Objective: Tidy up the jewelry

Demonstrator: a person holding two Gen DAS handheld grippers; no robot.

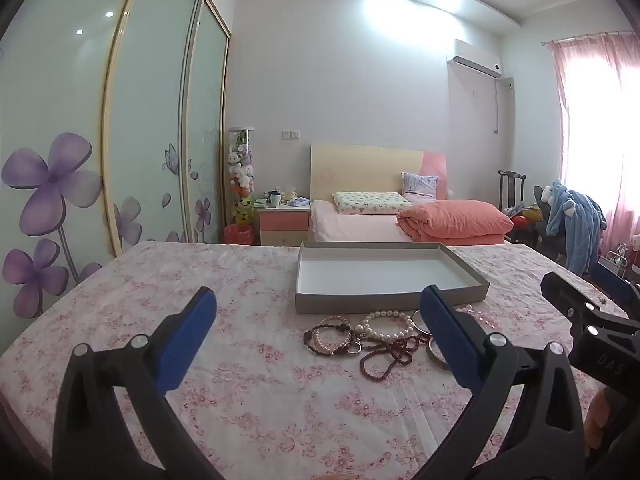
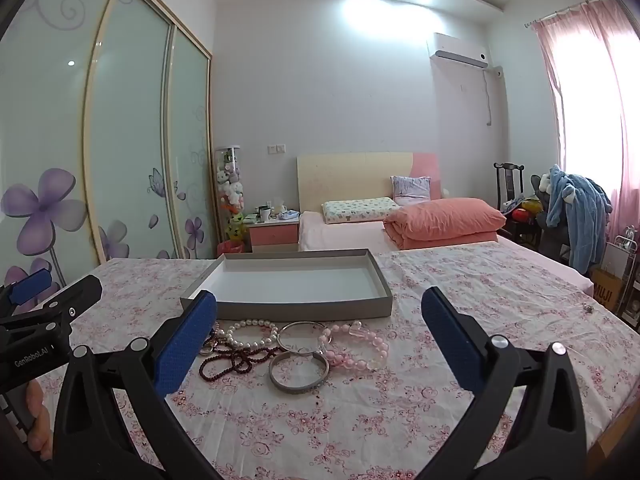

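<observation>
A loose cluster of jewelry lies on a worktop point(image 2: 440, 408) draped in a pink floral cloth, just in front of the near wall of a shallow grey box point(image 2: 304, 308) with a white, bare floor. The right wrist view lays the pieces out most fully: a white pearl bracelet point(image 2: 252, 334), a dark red bead strand point(image 2: 236, 360) tangled beside it, a thin silver bangle point(image 2: 302, 338), a wider silver bangle point(image 2: 298, 374) nearer the camera, and a pink bead bracelet point(image 2: 356, 350) at the right end. The left wrist view hides the bangles and pink beads largely behind its own right finger, but shows a small pearl-and-dark-bead bracelet point(image 1: 330, 334) at the left end of the cluster that the other view's left finger covers. The left tool point(image 1: 318, 340) stands at its widest with nothing between the blue pads, the left part of the cluster lying between and just beyond its fingertips. The right tool point(image 2: 320, 336) is likewise spread wide and holds nothing, the bangles and pink beads lying ahead between its fingers. Each tool appears at the edge of the other's view, and part of a hand point(image 2: 38, 428) shows at the lower left of the right wrist view. Behind the worktop are a bed point(image 2: 340, 236) with an orange folded quilt point(image 2: 444, 220), a pink nightstand point(image 2: 274, 234), sliding wardrobe doors point(image 2: 128, 140) printed with purple flowers, and a pink curtained window point(image 2: 588, 100).
</observation>
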